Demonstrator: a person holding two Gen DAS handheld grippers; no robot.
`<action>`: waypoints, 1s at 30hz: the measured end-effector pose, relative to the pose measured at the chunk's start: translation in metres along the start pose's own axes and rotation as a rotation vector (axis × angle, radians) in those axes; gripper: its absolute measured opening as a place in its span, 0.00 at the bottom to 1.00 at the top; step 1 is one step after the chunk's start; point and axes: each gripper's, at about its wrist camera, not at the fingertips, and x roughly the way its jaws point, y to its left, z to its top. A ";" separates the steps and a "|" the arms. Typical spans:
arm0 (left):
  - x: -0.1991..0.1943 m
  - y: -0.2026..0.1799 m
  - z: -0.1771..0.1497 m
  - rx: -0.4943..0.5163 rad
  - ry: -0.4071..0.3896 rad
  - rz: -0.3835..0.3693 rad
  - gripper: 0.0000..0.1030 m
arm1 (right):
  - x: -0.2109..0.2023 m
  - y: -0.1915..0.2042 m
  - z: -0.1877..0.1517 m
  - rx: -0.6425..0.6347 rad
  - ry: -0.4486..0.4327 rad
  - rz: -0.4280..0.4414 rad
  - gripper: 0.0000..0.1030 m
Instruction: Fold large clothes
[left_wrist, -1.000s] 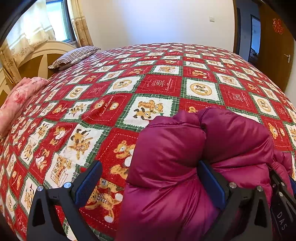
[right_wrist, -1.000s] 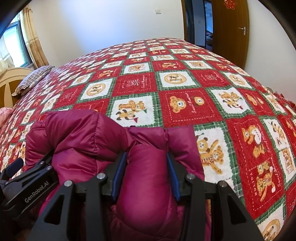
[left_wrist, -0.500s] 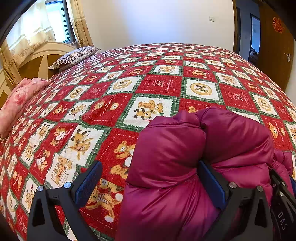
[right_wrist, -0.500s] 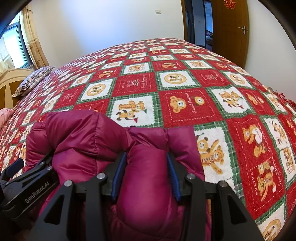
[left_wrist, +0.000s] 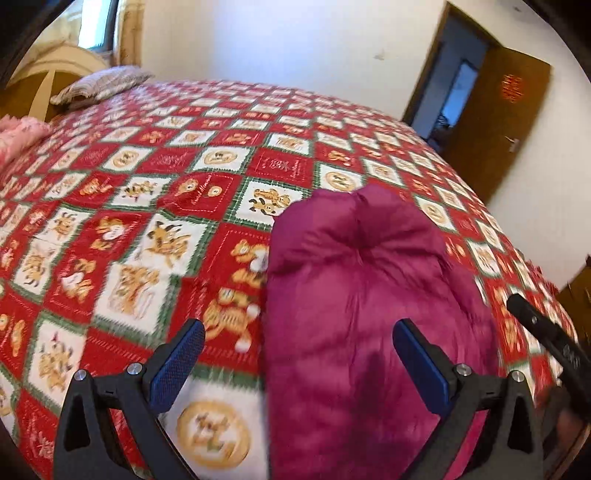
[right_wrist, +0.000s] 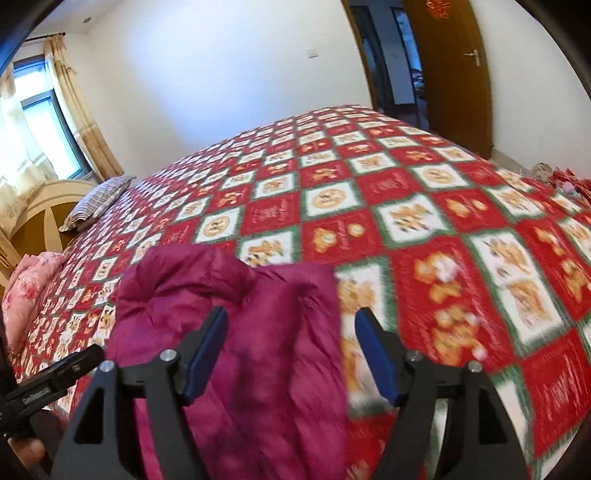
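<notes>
A puffy magenta down jacket (left_wrist: 362, 295) lies folded in a thick bundle on the red patchwork bedspread (left_wrist: 147, 184). It also shows in the right wrist view (right_wrist: 236, 314). My left gripper (left_wrist: 299, 354) is open, raised above the bundle's left edge, and holds nothing. My right gripper (right_wrist: 291, 350) is open above the bundle's right edge, its jaws apart and free of the fabric. The other gripper's black body shows at each view's edge.
A striped pillow (right_wrist: 98, 203) and a pink quilt (right_wrist: 26, 291) lie at the headboard end on the left. A wooden door (right_wrist: 450, 74) stands open at the far right. The bedspread stretches wide beyond the jacket.
My right gripper has opened and let go of the jacket fold. Both grippers have lifted and pulled back from the bundle, and both views have tilted.
</notes>
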 end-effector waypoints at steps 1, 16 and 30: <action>-0.002 0.000 -0.005 0.011 0.001 0.000 0.99 | 0.001 -0.004 -0.005 0.012 0.024 0.018 0.72; 0.024 -0.014 -0.037 0.090 0.047 -0.058 0.99 | 0.029 -0.007 -0.046 0.028 0.139 0.103 0.56; -0.027 -0.052 -0.040 0.269 -0.068 -0.033 0.18 | 0.015 0.001 -0.047 0.060 0.148 0.312 0.19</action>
